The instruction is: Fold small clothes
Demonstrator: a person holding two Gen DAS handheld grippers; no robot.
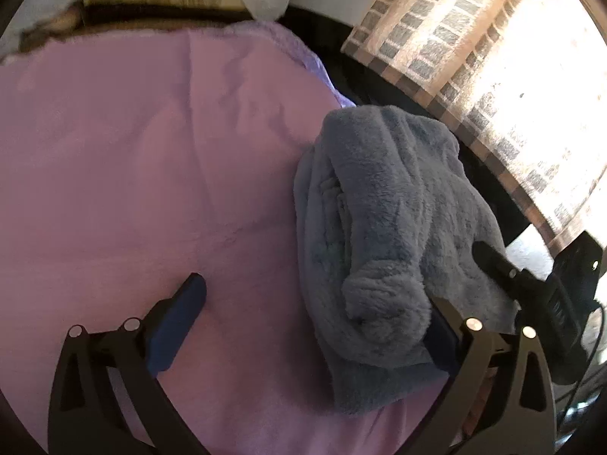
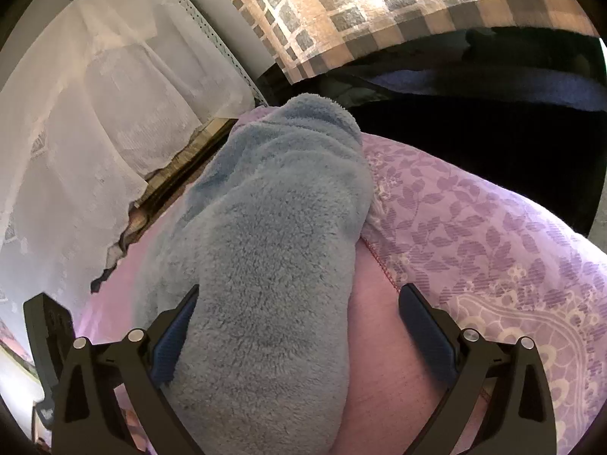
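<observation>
Both sets of jaws are standing wide open, gripping nothing. Left gripper [image 1: 316, 322]: its right pad is touching the near rolled end of the grey-blue fluffy fleece garment [image 1: 383, 227], its left pad is resting clear over the pink bed sheet [image 1: 132, 151]. Right gripper [image 2: 299, 326]: its left pad is brushing the same garment [image 2: 273, 258], its right pad is standing clear.

The garment is lying bunched on the bed's right side, near the purple floral-print cover [image 2: 474, 220].

Handling, my read: light, soft, thick pile, compressible, not fragile and not slippery. It is likely sagging when lifted, so pinch a hem or corner edge, not the bulky roll.

No brand, label or readable writing is showing.
</observation>
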